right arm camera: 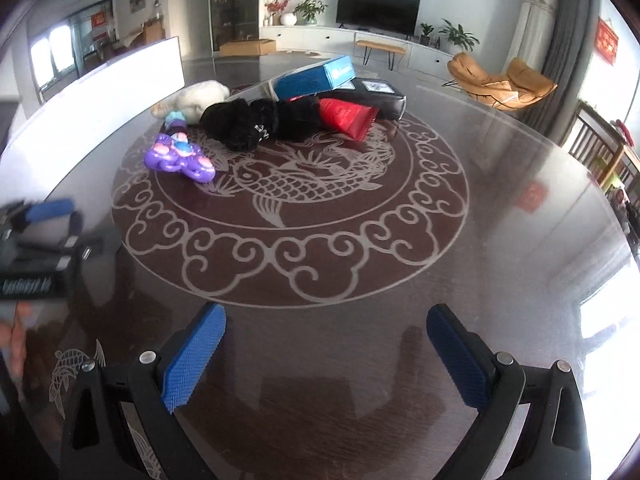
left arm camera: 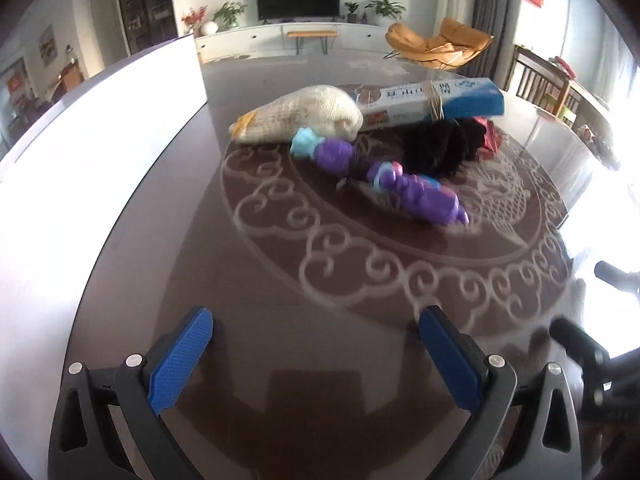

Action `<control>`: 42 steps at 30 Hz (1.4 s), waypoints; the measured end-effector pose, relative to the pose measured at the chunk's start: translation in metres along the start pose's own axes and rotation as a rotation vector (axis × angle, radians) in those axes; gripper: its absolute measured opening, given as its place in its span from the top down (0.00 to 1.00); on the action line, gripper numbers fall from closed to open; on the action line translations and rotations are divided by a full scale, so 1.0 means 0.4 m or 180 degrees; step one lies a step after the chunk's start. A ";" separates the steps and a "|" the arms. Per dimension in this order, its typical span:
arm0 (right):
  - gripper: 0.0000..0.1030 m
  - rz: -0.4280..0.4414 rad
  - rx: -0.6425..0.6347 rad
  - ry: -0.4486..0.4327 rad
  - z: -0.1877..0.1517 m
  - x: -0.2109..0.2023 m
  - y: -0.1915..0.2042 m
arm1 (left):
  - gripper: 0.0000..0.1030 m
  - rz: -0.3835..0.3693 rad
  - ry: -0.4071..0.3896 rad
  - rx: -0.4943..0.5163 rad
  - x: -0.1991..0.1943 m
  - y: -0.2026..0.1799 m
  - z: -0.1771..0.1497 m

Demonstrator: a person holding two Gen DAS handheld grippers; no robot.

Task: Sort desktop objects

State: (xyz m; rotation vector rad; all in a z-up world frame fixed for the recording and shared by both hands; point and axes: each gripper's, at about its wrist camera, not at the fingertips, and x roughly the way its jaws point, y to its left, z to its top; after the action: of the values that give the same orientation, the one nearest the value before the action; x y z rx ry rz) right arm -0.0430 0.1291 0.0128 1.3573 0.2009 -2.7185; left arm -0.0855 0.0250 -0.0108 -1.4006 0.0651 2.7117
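While both tools are hovering over the near part of the dark round worktop (right arm camera: 500, 184), the left tool (left arm camera: 316, 334) and the right tool (right arm camera: 326, 330) are standing spread wide with nothing between their blue pads. The things to sort are lying in a cluster well beyond both: a purple toy (left arm camera: 404, 182) nearest, a black fuzzy bundle (right arm camera: 256, 122) behind it, a cream knitted pouch (left arm camera: 308, 114) to the left, a blue box (right arm camera: 316, 78) propped at the back, a red packet (right arm camera: 348, 116) beside the bundle (partly hidden in the left view). A white board (left arm camera: 100, 152) is standing along the left edge.
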 end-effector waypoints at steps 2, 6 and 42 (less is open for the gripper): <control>0.00 0.0136 0.0125 0.0061 0.004 0.011 -0.016 | 0.00 -0.0047 -0.0006 0.0032 0.009 0.006 0.014; 0.00 0.0107 0.0153 0.0059 0.005 0.013 -0.018 | 0.00 -0.0047 -0.0006 0.0037 0.005 0.006 0.015; 0.00 0.0105 0.0159 0.0061 0.005 0.012 -0.017 | 0.00 -0.0048 -0.0008 0.0037 0.007 0.013 0.014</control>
State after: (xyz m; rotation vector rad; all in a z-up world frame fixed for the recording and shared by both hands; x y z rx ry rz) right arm -0.0486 0.1354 0.0108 1.3869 0.1117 -2.7018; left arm -0.0923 0.0205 -0.0097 -1.3886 0.0699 2.6964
